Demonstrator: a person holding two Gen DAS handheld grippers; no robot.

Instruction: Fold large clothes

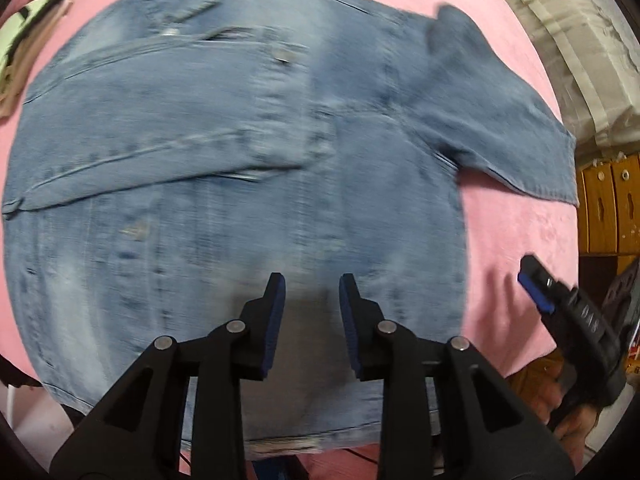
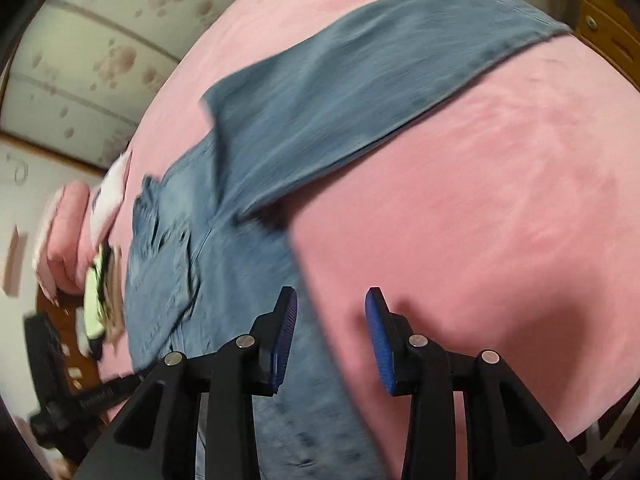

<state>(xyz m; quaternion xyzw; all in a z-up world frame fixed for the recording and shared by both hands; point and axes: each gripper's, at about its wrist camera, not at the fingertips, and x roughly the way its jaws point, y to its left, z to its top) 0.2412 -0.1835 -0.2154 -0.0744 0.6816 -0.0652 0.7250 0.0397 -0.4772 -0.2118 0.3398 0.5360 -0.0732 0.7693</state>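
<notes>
A light blue denim jacket (image 1: 240,152) lies spread on a pink bed cover (image 1: 520,240). One sleeve is folded across its front, and the other sleeve (image 1: 500,128) stretches out to the right. My left gripper (image 1: 312,284) hovers over the jacket's lower part, open, with nothing between its blue pads. At the right edge of the left wrist view, my right gripper (image 1: 536,292) is held by a hand. In the right wrist view the right gripper (image 2: 332,296) stands open over the jacket's side edge (image 2: 280,264) and the pink cover, holding nothing. The outstretched sleeve (image 2: 360,92) lies beyond it.
A stack of folded clothes (image 1: 28,40) sits at the cover's far left. Wooden cabinets (image 1: 608,208) stand to the right of the bed. A pink pillow (image 2: 64,232) lies at the left in the right wrist view, with a flowered wall (image 2: 100,52) behind.
</notes>
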